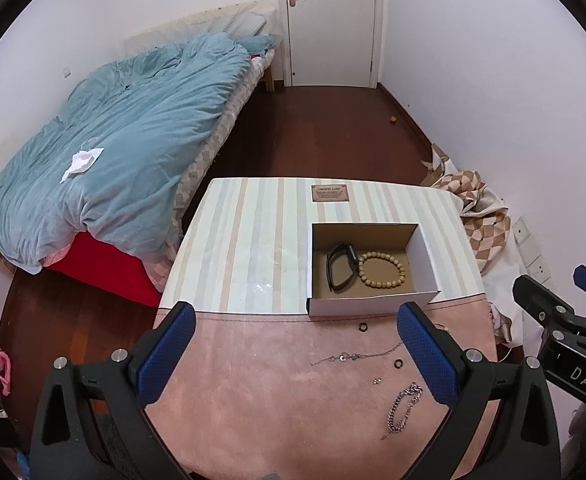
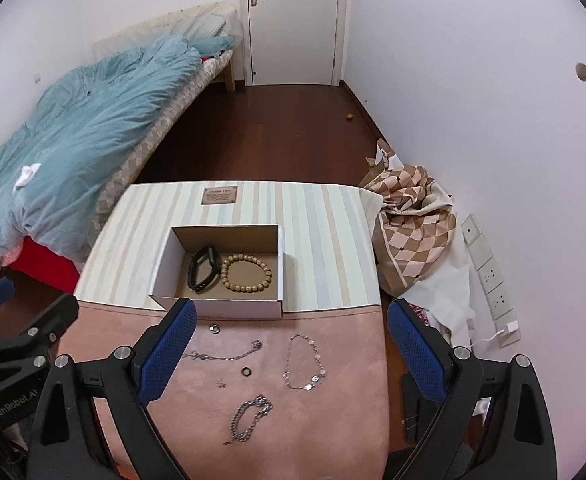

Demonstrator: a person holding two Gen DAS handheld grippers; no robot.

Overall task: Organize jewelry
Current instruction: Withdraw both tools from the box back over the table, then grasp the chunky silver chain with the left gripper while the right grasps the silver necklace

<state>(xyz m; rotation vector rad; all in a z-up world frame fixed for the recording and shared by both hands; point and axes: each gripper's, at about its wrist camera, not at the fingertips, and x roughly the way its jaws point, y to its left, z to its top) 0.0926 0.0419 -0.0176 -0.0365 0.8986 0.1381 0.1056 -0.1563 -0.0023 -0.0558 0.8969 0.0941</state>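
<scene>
A white cardboard box (image 1: 425,256) (image 2: 161,268) stands on the striped table and holds a black band (image 1: 339,266) (image 2: 203,268) and a wooden bead bracelet (image 1: 381,270) (image 2: 246,272). On the pink mat in front lie a thin chain necklace (image 1: 349,357) (image 2: 229,356), a disc-link chain (image 2: 305,362), a chunky silver bracelet (image 1: 403,406) (image 2: 249,416), two dark rings (image 1: 362,327) (image 2: 246,371) and a small stud (image 1: 377,381). My left gripper (image 1: 297,350) is open and empty above the mat's left part. My right gripper (image 2: 289,354) is open and empty above the jewelry.
The pink mat (image 1: 253,392) (image 2: 345,420) covers the near part of the striped table (image 1: 245,240) (image 2: 325,232). A bed with a blue duvet (image 1: 113,152) stands left. A checkered cloth (image 2: 413,224) is heaped at the table's right, by wall sockets (image 2: 493,276).
</scene>
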